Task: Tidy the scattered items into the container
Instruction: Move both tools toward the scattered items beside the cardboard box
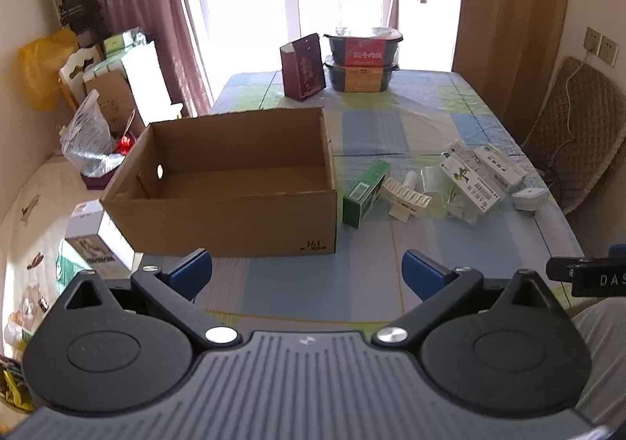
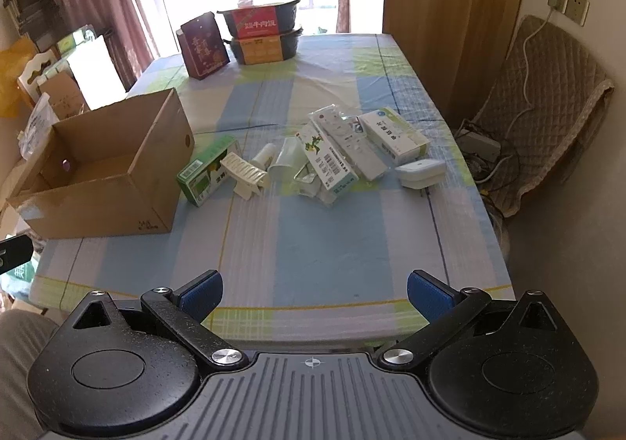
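Several small items lie scattered on the table (image 2: 332, 244), to the right of the open cardboard box (image 2: 98, 174). Nearest the box is a green carton (image 2: 205, 172), just beside its right wall, with a cream ribbed clip (image 2: 244, 174) leaning against it. Next come a small white bottle (image 2: 263, 157) and a clear plastic cup (image 2: 283, 162) on its side. A long white and green medicine box (image 2: 326, 160) lies across crumpled clear packaging, a remote in a plastic sleeve (image 2: 346, 144) beside it, then another white box (image 2: 393, 136) and a white plug-like device (image 2: 420, 172) at the far right. The cardboard box sits on the table's left part, upright, with nothing seen inside.

At the table's far end stand a dark red gift bag (image 2: 203, 46) and 2 stacked black meal trays (image 2: 262, 35).

Both tools hover over the near table edge: the left tool (image 1: 307, 275) spread wide and holding nothing, the right tool (image 2: 315, 297) likewise spread and bare.
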A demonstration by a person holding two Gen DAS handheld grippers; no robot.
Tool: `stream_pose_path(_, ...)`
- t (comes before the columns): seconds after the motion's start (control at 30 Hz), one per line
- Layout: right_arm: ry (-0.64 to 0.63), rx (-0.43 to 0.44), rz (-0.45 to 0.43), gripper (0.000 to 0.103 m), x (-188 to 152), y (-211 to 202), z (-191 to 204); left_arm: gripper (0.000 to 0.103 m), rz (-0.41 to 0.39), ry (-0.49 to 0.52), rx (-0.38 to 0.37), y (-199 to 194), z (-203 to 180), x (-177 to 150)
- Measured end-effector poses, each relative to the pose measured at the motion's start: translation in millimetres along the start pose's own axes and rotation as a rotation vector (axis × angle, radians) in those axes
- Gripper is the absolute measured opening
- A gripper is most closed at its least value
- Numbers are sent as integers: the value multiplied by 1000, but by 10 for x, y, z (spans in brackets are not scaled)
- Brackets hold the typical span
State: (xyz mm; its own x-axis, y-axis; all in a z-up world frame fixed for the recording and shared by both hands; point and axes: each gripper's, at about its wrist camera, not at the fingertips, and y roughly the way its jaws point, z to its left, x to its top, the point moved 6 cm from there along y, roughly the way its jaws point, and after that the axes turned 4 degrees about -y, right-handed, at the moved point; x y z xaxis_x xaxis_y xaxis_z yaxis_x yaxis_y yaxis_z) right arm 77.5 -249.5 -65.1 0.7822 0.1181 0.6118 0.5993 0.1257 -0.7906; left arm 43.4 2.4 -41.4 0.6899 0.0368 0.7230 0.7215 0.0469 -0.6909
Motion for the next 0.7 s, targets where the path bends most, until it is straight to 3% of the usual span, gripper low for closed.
stream_pose_path(0.23,-9,8,22,103,-18,38,42,102,25,-24,-5,21,45,-59)
stream_pose_path(0.4,-13,14,39,103,-27,67,65,102,76,-18,39,110,5,-73)
stream_pose_path(0.7,-10,15,57,103,-28,129,38,102,105,-31,54,213,47,-82)
